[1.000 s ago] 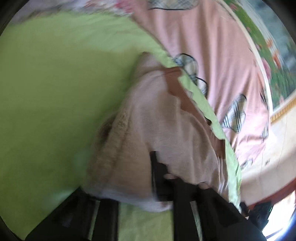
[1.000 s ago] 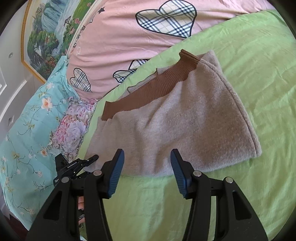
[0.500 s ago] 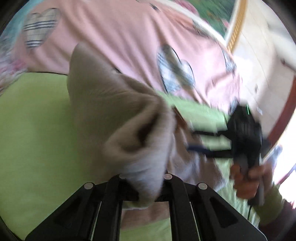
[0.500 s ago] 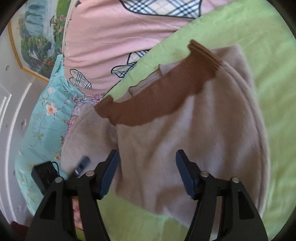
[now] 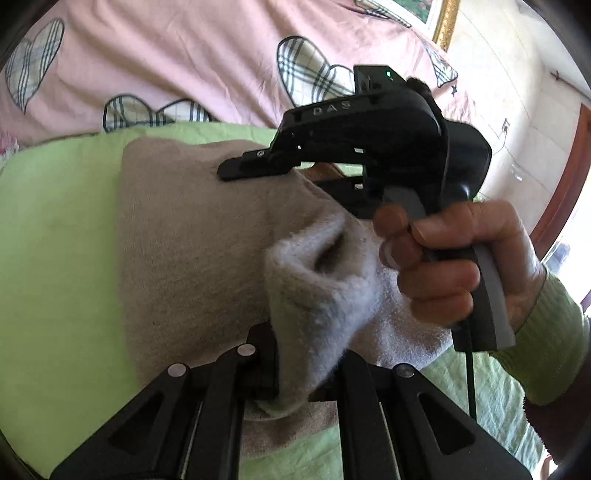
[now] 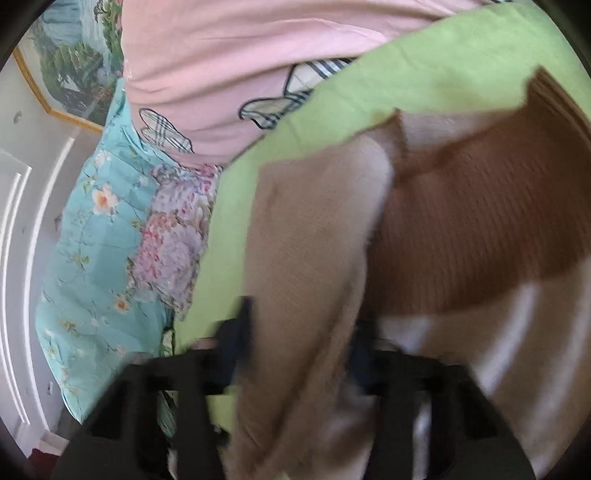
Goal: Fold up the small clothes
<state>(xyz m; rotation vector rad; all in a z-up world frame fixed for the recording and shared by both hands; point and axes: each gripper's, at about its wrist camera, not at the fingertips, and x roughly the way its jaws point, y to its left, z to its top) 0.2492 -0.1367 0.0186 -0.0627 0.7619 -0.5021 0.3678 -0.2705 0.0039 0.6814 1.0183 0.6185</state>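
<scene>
With our left gripper [image 5: 295, 369] pinching the beige knit garment's [image 5: 192, 236] bunched corner at 6 o'clock on the green sheet [image 5: 51, 229], and our blurred right gripper's [image 6: 295, 354] state unreadable, the fold risks slipping crooked.

A green sheet [image 5: 55, 229] covered the bed in the foreground; behind it lay a pink quilt [image 5: 192, 62] printed with plaid hearts [image 5: 310, 70]; at the upper right of the left wrist view a gilt picture frame [image 5: 445, 22] met a pale tiled wall [image 5: 517, 103], with a reddish-brown door frame [image 5: 565, 184] at the far right; in the right wrist view a turquoise floral quilt [image 6: 99, 236] with a patch of purple and pink blooms [image 6: 173, 236] lay beside the green sheet [image 6: 443, 55]; above it hung a landscape painting [image 6: 77, 62] in a gold frame; a white panelled door [image 6: 18, 258] stood at the left edge.
</scene>
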